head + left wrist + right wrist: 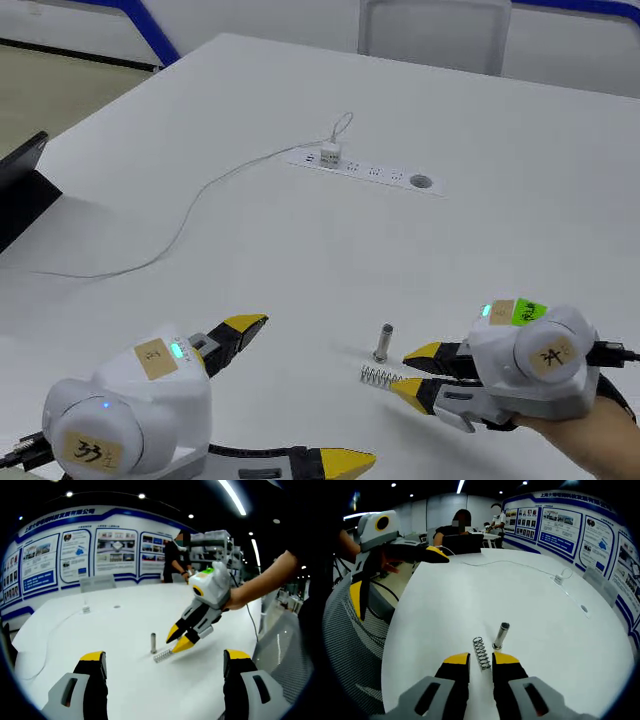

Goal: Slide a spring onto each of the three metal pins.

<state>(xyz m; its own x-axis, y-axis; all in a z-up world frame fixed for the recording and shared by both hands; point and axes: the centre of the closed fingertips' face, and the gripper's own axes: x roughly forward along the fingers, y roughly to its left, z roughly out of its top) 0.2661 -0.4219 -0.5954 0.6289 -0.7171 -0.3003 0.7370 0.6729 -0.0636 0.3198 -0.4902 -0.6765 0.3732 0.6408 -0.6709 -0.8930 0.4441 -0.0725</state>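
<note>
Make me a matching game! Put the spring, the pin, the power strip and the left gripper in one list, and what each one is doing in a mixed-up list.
Things:
1. spring
2. pin
3. power strip
4. left gripper

What it is doing:
A. standing upright
B. jaws wide apart
C. lying flat on the table
D. has a white plug in it

Right pairs: 1-C, 2-A, 3-D, 4-B
</note>
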